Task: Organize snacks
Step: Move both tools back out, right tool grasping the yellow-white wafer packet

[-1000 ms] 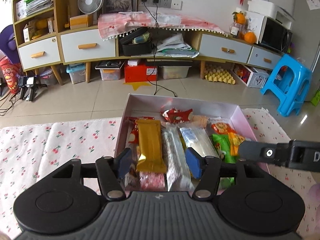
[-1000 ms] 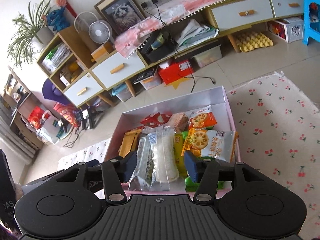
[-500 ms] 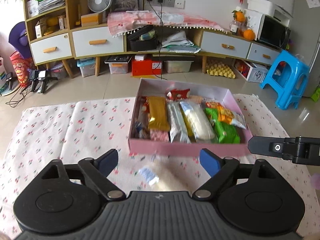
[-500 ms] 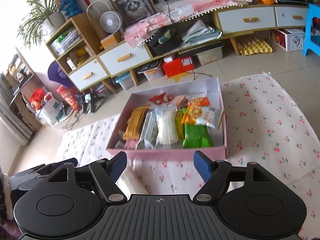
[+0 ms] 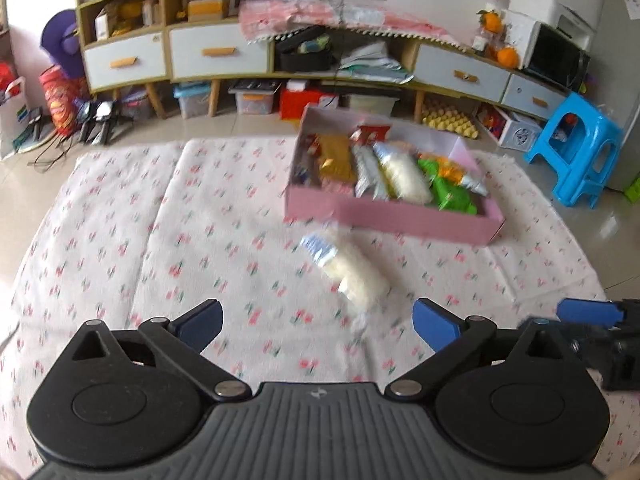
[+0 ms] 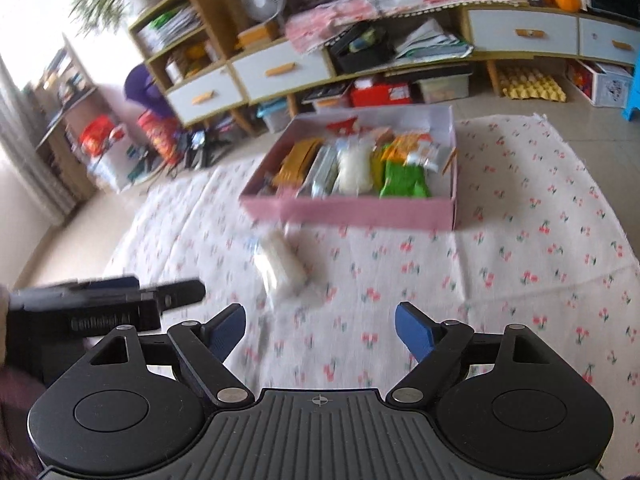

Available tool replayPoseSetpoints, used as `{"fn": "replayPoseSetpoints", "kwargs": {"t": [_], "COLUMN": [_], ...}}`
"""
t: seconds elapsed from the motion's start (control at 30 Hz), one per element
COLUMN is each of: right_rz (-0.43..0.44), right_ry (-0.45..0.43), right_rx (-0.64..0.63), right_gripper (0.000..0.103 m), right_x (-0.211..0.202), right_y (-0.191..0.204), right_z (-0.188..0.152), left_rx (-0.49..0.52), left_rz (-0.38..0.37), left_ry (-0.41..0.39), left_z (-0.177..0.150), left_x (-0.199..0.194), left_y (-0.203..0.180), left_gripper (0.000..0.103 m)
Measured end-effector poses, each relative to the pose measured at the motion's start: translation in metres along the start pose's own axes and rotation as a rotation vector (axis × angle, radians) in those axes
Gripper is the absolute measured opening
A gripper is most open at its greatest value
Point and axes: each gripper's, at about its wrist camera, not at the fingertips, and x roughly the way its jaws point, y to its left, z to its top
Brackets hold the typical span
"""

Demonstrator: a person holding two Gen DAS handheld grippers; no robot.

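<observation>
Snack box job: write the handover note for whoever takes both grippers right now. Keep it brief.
Left gripper: jaws opening wide, nothing between them, over the cherry-print cloth.
Right gripper: jaws opening too, nothing between them.
Pink box: on the cloth, far side, holding a row of packets, among them a gold pack, a white pack and a green pack.
Loose white snack pack: lying on the cloth in front of the box, apart from it and from both grippers.
Done: most snacks sit in the box.
Left: likely the loose pack, pick it up and place it in the box.
</observation>
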Motion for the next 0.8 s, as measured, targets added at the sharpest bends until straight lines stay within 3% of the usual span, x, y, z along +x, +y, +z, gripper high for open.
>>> {"fn": "replayPoseSetpoints", "kwargs": {"t": [0.6, 0.8], "right_rz": [-0.027, -0.046], "right_ry": [0.235, 0.249], "right_rx": [-0.174, -0.213], "right_gripper": [0.084, 0.084], "right_x": [0.021, 0.028], "right_y": [0.029, 0.037], "right_z": [-0.081, -0.089], "left_rx": [-0.023, -0.02], "left_rz": [0.002, 0.0], "left_ry": [0.106, 0.125], "left_z": [-0.033, -0.035], "left_x": [0.003, 0.006], "left_y": [0.026, 0.024], "left_gripper": [0.101, 0.101]}}
